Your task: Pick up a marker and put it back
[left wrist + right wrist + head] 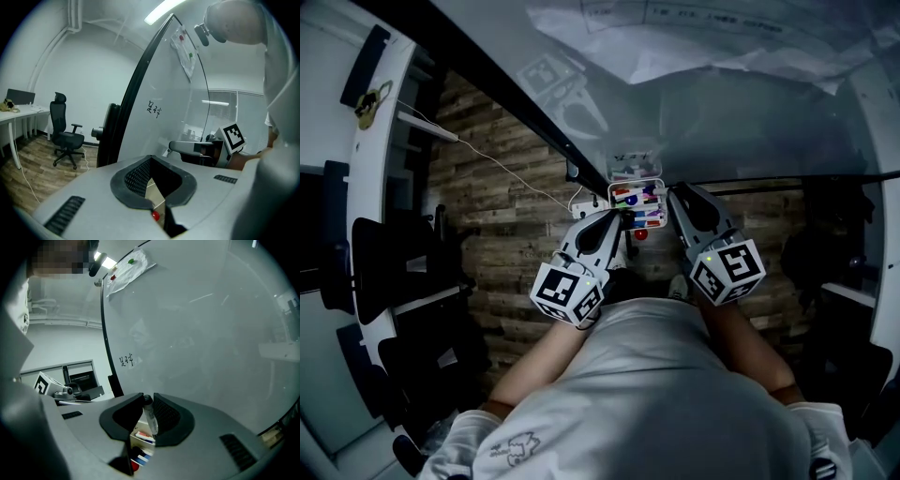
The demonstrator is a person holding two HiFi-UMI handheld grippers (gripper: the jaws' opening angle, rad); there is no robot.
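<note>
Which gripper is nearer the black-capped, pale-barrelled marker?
Right. The right gripper clamps the black-capped, pale-barrelled marker between its jaws; the left gripper sits apart to its left, shut and empty.

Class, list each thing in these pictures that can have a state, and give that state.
left tool: shut, nothing between its jaws.
right tool: shut on the marker.
marker: held between the right tool's jaws.
marker holder: stocked with coloured markers.
whiteboard: mostly blank, with one small scribble.
</note>
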